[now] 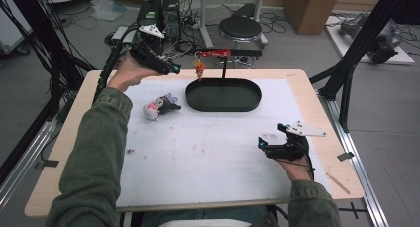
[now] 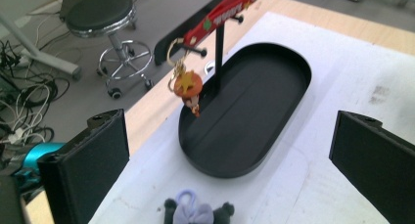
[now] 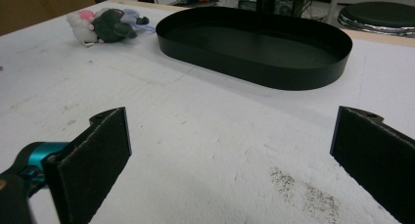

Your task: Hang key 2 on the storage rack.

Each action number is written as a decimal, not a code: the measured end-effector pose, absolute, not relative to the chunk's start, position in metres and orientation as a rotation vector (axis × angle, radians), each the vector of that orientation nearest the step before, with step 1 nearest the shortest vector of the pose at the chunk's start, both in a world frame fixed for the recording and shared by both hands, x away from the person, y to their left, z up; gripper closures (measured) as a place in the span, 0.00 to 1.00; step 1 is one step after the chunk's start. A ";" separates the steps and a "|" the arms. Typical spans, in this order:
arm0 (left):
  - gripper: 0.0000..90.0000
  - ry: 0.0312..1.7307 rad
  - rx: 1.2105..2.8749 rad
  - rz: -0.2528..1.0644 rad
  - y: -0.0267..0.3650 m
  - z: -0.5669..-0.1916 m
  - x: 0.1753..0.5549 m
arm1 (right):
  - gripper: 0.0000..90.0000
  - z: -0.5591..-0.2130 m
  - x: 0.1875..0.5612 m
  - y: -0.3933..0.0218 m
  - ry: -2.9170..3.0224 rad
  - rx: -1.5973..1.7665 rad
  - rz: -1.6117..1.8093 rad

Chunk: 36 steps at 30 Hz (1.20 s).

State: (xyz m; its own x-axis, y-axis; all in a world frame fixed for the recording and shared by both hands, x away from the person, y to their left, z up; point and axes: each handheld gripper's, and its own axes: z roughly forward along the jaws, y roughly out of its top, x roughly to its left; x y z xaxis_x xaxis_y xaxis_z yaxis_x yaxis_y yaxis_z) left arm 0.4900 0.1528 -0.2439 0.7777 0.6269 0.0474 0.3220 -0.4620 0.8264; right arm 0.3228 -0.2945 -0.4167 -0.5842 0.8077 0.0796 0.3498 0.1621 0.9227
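A black oval tray [image 1: 223, 104] [image 2: 288, 67] [image 3: 274, 72] lies at the back middle of the white mat, with a black post and a red crossbar [image 1: 215, 52] [image 2: 220, 18] rising from it. An orange keychain charm [image 1: 199, 68] [image 2: 187, 84] hangs from a peg on the bar's left end. A small plush toy [image 1: 158, 107] [image 3: 105, 26] [image 2: 195, 214] lies on the mat left of the tray. My left gripper [image 1: 171, 68] [image 2: 235, 165] is held open in the air, left of the charm and apart from it. My right gripper [image 1: 262, 145] [image 3: 230, 155] is open and empty, low over the mat at the front right.
The white mat [image 1: 198, 157] covers a wooden table [image 1: 64, 152]. Beyond the far edge stand a black stool [image 1: 240, 28] [image 2: 105, 13], loose cables and boxes on the floor. Black frame struts [image 1: 356, 53] rise at both sides.
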 end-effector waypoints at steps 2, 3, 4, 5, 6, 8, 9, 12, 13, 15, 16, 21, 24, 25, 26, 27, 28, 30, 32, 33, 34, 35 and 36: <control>0.02 0.715 2.097 0.432 0.156 -0.250 0.490 | 0.01 -0.417 0.322 -0.294 2.010 1.099 1.410; 0.02 0.717 2.102 0.433 0.158 -0.254 0.490 | 0.01 -0.417 0.322 -0.294 2.010 1.097 1.410; 0.02 0.727 2.106 0.422 0.160 -0.257 0.490 | 0.01 -0.416 0.322 -0.294 2.010 1.096 1.409; 0.02 0.738 2.112 0.411 0.163 -0.261 0.490 | 0.01 -0.417 0.322 -0.294 2.012 1.101 1.411; 0.02 0.745 2.122 0.408 0.164 -0.264 0.490 | 0.01 -0.416 0.322 -0.294 2.011 1.098 1.407; 0.02 0.759 2.137 0.413 0.167 -0.271 0.490 | 0.01 -0.417 0.322 -0.294 2.013 1.103 1.406; 0.02 0.765 2.141 0.412 0.168 -0.274 0.490 | 0.01 -0.417 0.322 -0.294 2.014 1.101 1.406; 0.02 0.776 2.162 0.401 0.171 -0.286 0.490 | 0.01 -0.417 0.322 -0.294 2.015 1.098 1.403; 0.02 0.784 2.166 0.399 0.172 -0.290 0.490 | 0.01 -0.417 0.322 -0.294 2.014 1.093 1.405; 0.02 0.795 2.181 0.387 0.174 -0.299 0.490 | 0.01 -0.417 0.322 -0.294 2.014 1.091 1.405; 0.02 0.799 2.184 0.385 0.174 -0.301 0.490 | 0.01 -0.417 0.322 -0.294 2.013 1.092 1.405; 0.02 0.837 2.208 0.360 0.180 -0.320 0.492 | 0.01 -0.417 0.322 -0.293 2.019 1.099 1.402; 0.02 0.856 2.202 0.341 0.184 -0.327 0.493 | 0.01 -0.417 0.322 -0.293 2.022 1.095 1.391; 0.02 0.861 2.208 0.342 0.185 -0.329 0.494 | 0.01 -0.417 0.322 -0.293 2.022 1.094 1.389; 0.02 0.869 2.213 0.342 0.187 -0.331 0.494 | 0.01 -0.417 0.322 -0.293 2.022 1.092 1.388; 0.02 0.877 2.216 0.337 0.189 -0.333 0.495 | 0.01 -0.418 0.322 -0.293 2.022 1.092 1.385; 0.02 0.887 2.219 0.339 0.190 -0.337 0.496 | 0.01 -0.418 0.322 -0.293 2.023 1.091 1.385; 0.02 0.899 2.225 0.334 0.193 -0.342 0.496 | 0.01 -0.418 0.322 -0.293 2.026 1.090 1.379; 0.02 0.911 2.227 0.325 0.195 -0.348 0.496 | 0.01 -0.418 0.322 -0.293 2.028 1.091 1.375; 0.02 0.920 2.235 0.318 0.197 -0.354 0.496 | 0.01 -0.418 0.321 -0.293 2.031 1.098 1.376; 0.02 0.926 2.234 0.315 0.198 -0.355 0.496 | 0.01 -0.418 0.321 -0.293 2.028 1.091 1.371; 0.02 0.932 2.236 0.310 0.200 -0.359 0.496 | 0.01 -0.418 0.321 -0.293 2.031 1.098 1.372; 0.02 0.945 2.232 0.302 0.202 -0.363 0.497 | 0.01 -0.418 0.321 -0.293 2.031 1.099 1.371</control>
State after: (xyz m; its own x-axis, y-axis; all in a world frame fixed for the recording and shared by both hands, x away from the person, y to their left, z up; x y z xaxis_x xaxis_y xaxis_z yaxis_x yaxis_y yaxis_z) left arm 0.4966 0.2017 -0.3626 0.7087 0.7037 -0.0497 0.5449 -0.5013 0.6721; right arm 0.3206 -0.2930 -0.4177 -0.5799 0.8122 0.0632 0.3622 0.1876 0.9130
